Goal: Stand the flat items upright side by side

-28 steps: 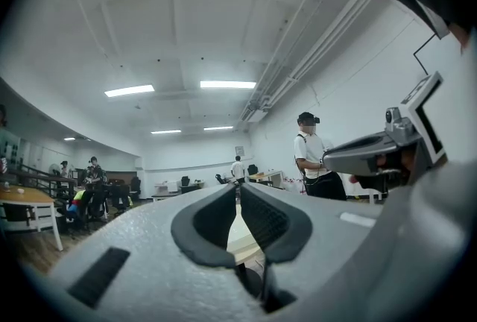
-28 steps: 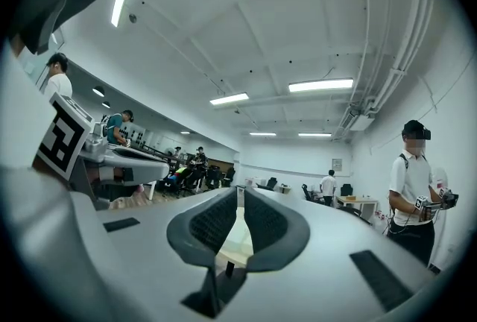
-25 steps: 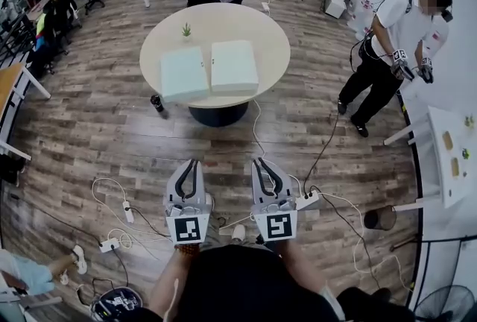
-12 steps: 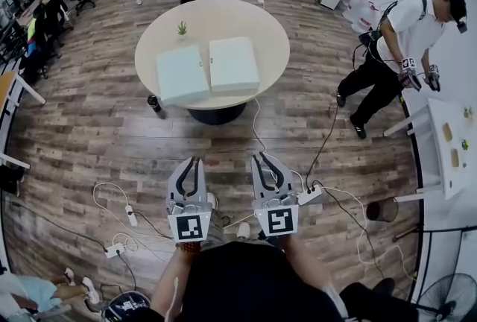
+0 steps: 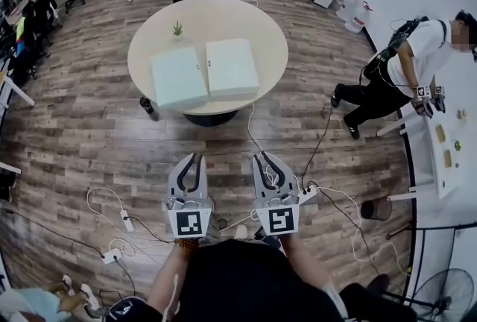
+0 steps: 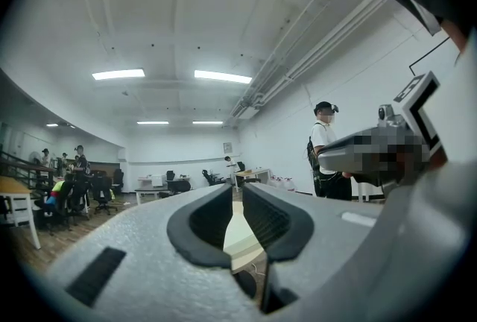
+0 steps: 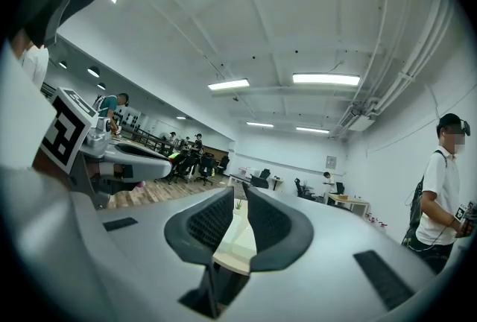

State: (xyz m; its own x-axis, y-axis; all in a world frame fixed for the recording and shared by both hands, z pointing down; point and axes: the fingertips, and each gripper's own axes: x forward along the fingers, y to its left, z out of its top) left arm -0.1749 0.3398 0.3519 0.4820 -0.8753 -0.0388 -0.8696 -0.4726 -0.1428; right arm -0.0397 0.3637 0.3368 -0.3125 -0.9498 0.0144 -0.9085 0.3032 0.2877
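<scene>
Two pale flat square items lie side by side on a round beige table [image 5: 268,37]: the left item [image 5: 179,77] and the right item [image 5: 232,67]. Both lie flat. My two grippers are held level over the wooden floor, well short of the table. On the left gripper [image 5: 195,156] the jaws are almost together, with only a thin slit and nothing in it [image 6: 237,190]. The right gripper [image 5: 261,156] shows a narrow gap [image 7: 240,194]. Its jaws have just been opening, with nothing between them. The table edge shows through both gaps.
A small potted plant [image 5: 177,29] stands at the table's far left. A dark bottle [image 5: 148,106] sits on the floor by the table. Cables and power strips [image 5: 112,253] cross the floor near my feet. A person [image 5: 395,74] stands at the right beside a white table [image 5: 440,149].
Both grippers have been carried forward towards the round table, which now sits slightly nearer and further left. The person at the right has stepped further right.
</scene>
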